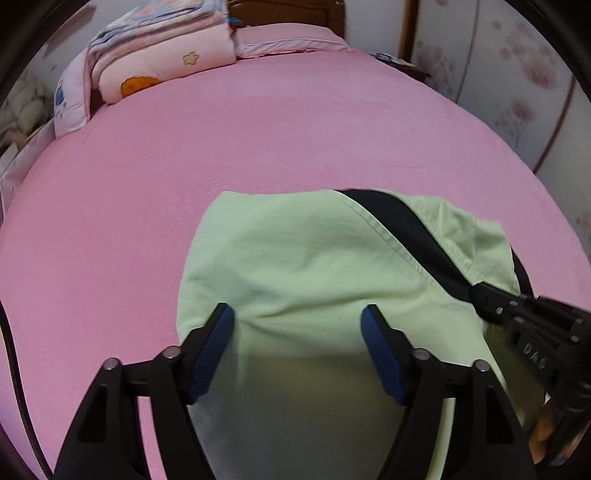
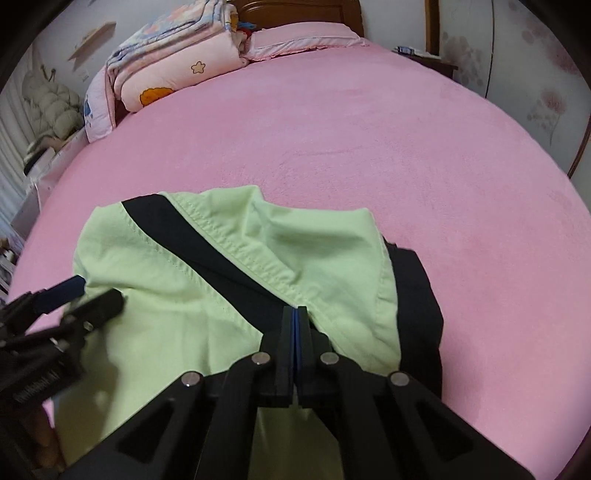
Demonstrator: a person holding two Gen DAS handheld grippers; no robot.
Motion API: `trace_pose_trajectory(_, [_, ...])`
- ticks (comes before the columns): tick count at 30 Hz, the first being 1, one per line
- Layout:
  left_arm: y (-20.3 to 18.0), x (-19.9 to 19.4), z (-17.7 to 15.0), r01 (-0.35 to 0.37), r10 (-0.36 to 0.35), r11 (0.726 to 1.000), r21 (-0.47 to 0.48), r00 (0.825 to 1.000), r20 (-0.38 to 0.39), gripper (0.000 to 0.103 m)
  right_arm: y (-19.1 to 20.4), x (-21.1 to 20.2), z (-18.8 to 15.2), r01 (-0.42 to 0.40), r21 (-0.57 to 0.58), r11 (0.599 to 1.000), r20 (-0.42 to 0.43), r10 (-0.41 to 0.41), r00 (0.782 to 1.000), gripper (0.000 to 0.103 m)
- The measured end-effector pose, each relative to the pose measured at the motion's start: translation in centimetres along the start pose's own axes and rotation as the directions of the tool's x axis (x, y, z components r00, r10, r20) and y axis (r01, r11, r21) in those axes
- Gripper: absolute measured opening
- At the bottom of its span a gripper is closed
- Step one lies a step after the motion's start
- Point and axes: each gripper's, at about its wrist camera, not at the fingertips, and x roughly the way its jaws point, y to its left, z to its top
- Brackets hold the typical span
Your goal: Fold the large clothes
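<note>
1. While the left wrist view looks down the bed (image 1: pixel 295 122), the left gripper (image 1: pixel 297 350) has its blue-padded fingers (image 1: pixel 212 354) spread wide over the garment (image 1: pixel 295 266), nothing pinched between them. Pale green garment with a black stripe (image 1: pixel 417 236) lies bunched on the pink bed cover, near edge of bed. Right gripper (image 1: pixel 480 295) comes in from the right, tip at the black stripe. Folded quilts (image 1: pixel 162 55) stacked at the far left by the headboard (image 1: pixel 280 11).
2. Right wrist view: right gripper (image 2: pixel 295 314) fingers (image 2: pixel 287 332) pressed together, clamping the garment (image 2: pixel 177 295) at the seam beside the black stripe (image 2: pixel 207 251). Left gripper (image 2: pixel 88 295) at left edge, over the green cloth; whether it touches, can't tell. Dark fabric (image 2: pixel 413 295) pokes out under the garment's right side. Quilts (image 2: pixel 173 62) far left, headboard (image 2: pixel 295 11) behind.
</note>
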Motion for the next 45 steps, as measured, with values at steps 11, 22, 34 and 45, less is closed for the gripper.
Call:
trace_pose_trajectory(11, [1.4,-7.6,0.5,0.034,-0.033,0.999,-0.022,0.998,0.045,0.093,-1.2,-9.9,0.5,0.018,-0.043,0.999,0.041,-0.016,0.999,0.046])
trace_pose_trajectory(22, [4.1,-15.2,-1.2,0.125,-0.124,0.992,-0.022,0.991,0.056,0.100,-2.6,-17.5,-0.9,-0.060,-0.070,0.996,0.111,0.068,0.991,0.065])
trace_pose_trajectory(34, [5.4,-5.5,-8.4,0.344,-0.380,0.899,-0.272,0.921,-0.092,0.101,-7.2,-8.0,-6.0,-0.248,0.121,0.961,-0.023,0.253,0.967,0.082])
trace_pose_trajectory(45, [4.8,1.0,-9.8,0.472,-0.544,0.802,-0.367,0.831,-0.120,0.103,-6.4,-0.5,-6.0,-0.419,0.153,0.895,-0.179,0.443,0.879,0.095])
